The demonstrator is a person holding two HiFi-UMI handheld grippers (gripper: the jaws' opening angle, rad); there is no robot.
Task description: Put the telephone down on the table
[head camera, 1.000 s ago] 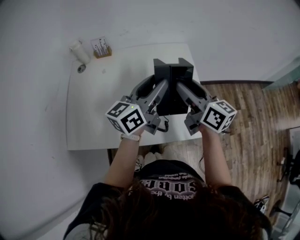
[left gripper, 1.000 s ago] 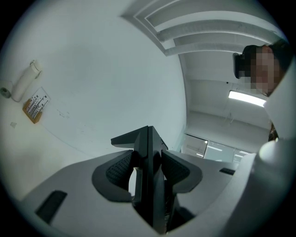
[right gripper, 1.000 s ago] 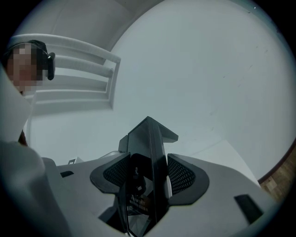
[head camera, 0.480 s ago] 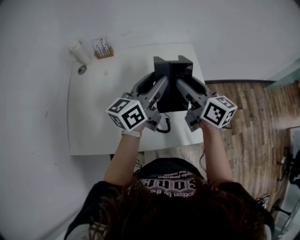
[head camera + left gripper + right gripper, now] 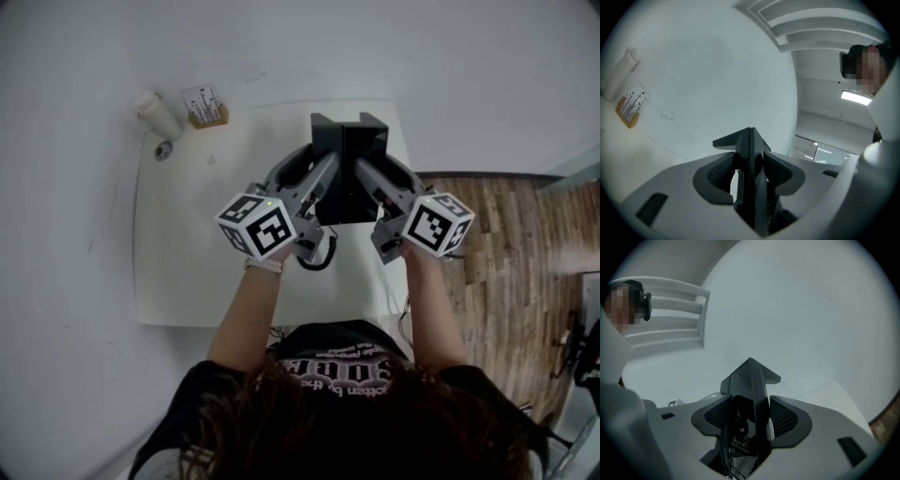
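A black telephone (image 5: 348, 159) is held over the white table (image 5: 197, 253), gripped from both sides. My left gripper (image 5: 324, 176) is shut on its left edge, and my right gripper (image 5: 365, 174) is shut on its right edge. In the left gripper view the telephone (image 5: 751, 154) stands edge-on between the left gripper's (image 5: 750, 177) ribbed pads. In the right gripper view the telephone (image 5: 749, 385) is clamped the same way in the right gripper (image 5: 751, 420). Its coiled cord (image 5: 317, 257) hangs below the body. Whether the telephone touches the table is hidden.
At the table's far left corner lie a white tube (image 5: 157, 112), a small card stand (image 5: 205, 103) and a small round piece (image 5: 163, 149). A white wall runs behind the table. Wooden floor (image 5: 511, 244) lies to the right of it.
Both grippers have carried the telephone farther over the table, away from the person and slightly lower. The grip on it looks the same.
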